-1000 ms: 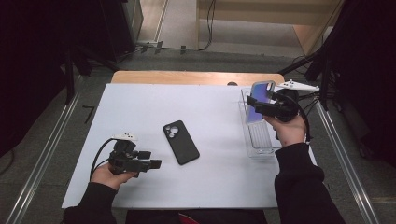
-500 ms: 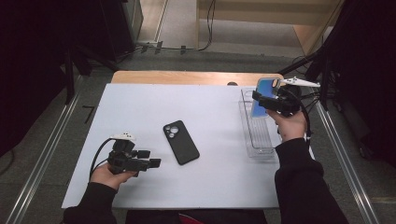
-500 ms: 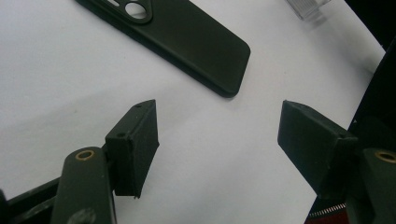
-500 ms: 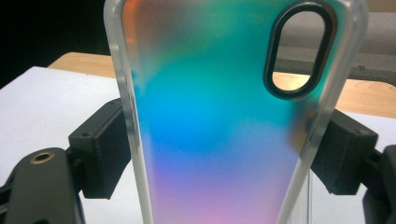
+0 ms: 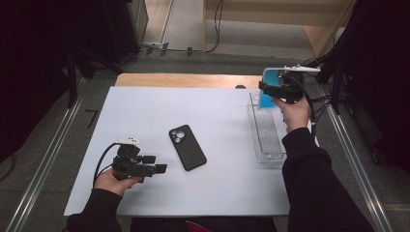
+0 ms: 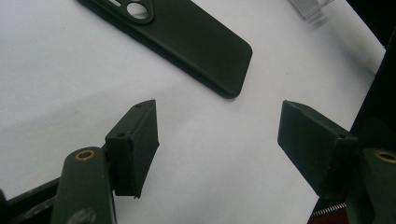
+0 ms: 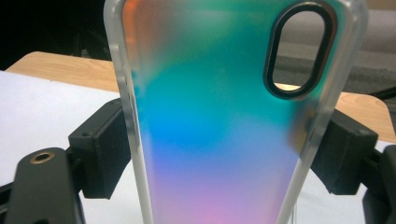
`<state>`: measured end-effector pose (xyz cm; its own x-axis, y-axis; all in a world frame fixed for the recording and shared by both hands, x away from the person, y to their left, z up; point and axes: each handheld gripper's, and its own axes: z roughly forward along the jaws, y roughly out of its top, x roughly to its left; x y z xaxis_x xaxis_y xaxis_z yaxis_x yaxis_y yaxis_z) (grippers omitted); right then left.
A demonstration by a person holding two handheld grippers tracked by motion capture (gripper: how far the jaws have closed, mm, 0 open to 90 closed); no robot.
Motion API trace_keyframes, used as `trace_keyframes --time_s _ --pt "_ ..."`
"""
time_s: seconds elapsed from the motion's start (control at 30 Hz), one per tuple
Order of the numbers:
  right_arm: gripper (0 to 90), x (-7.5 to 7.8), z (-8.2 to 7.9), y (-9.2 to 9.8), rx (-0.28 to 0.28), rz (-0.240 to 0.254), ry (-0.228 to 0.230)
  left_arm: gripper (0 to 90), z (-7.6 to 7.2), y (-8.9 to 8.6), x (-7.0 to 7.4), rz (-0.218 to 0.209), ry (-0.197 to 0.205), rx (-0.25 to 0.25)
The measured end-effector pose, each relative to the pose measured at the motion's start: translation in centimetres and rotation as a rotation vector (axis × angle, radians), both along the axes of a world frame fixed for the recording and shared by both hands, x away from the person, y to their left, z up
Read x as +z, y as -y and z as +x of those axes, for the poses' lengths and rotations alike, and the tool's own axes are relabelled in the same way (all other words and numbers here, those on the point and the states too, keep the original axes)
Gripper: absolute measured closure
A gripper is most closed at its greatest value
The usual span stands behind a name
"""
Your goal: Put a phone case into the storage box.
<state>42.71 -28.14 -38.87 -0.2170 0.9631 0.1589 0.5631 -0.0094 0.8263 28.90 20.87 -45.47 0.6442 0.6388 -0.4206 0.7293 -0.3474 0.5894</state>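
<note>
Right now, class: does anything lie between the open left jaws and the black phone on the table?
Nothing visible: bare white table separates the left gripper from the black phone.

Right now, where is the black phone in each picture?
High view: the black phone lies camera side up in the middle of the table, just right of the left gripper.
Left gripper view: it lies along the top, beyond the open fingers.
Right gripper view: the rainbow case, clamped upright, stands in front.
Shared landmark: the white table.
</note>
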Motion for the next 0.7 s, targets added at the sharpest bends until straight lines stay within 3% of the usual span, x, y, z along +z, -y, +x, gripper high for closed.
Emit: trace_keyframes --time_s 0.07,0.37,0.5,0.7 --pt "15.4 -0.1 0.7 -0.1 -0.010 -0.019 -0.002 28.7 0.0 0.0 0.0 -0.001 -0.001 0.001" --pt "15.4 -0.5 3.0 -0.2 -0.058 -0.007 -0.016 28.8 0.0 0.0 -0.1 0.002 -0.004 -0.003" --pt "15.4 -1.3 3.9 -0.1 -0.077 0.005 -0.016 28.8 0.1 0.1 -0.1 0.003 -0.005 -0.006" --pt "15.4 -3.1 5.1 0.0 -0.083 0.015 -0.053 28.7 0.1 0.1 -0.2 0.002 -0.005 -0.004"
